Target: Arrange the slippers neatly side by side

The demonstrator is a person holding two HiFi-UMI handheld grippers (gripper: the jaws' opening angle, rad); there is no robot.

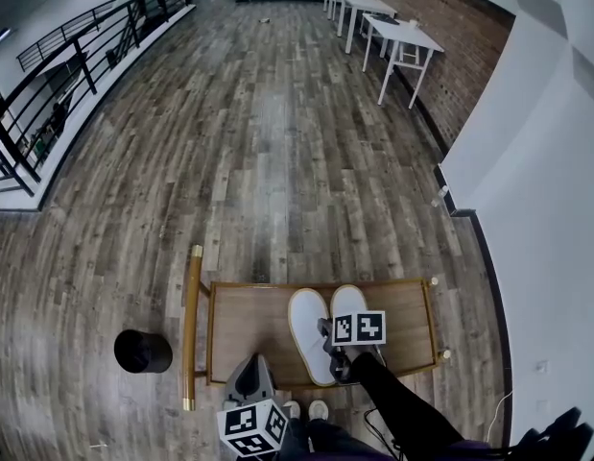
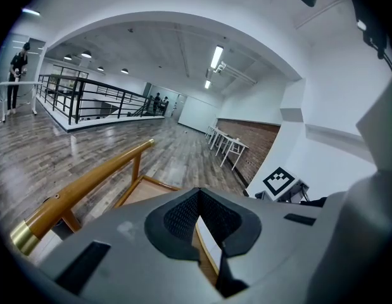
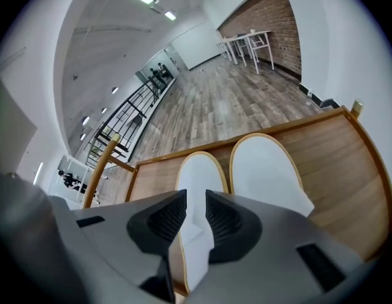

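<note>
On my left the left gripper hangs at the near rim of the wooden tray with its jaws pinched together on nothing, while the right gripper stands narrowly parted, unpressed, over the left slipper's heel, the right slipper just beside it mid-tray, with bare board on either side.

I read a wooden cart deck with a raised rim, on which one white slipper and a second white slipper lie flat, just beside each other, toes pointing the same way.
</note>
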